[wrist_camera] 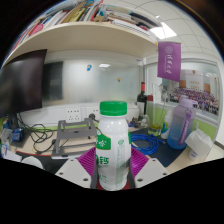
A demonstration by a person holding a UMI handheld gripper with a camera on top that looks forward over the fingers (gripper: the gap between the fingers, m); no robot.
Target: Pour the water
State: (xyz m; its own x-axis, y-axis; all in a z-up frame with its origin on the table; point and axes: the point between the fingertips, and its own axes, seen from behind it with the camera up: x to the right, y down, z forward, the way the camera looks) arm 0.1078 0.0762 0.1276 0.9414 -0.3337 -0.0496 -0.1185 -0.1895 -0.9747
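On the left part of the bench (45, 160) lie cables and a grey metal frame (75, 133). In the middle, the tongs (112, 170) grip the white plastic bottle with green cap and green label (112, 143); both pads press its sides and hold it upright, probably so no water spills before pouring. To the right a translucent purple bottle (178, 124) stands, maybe the receiver.
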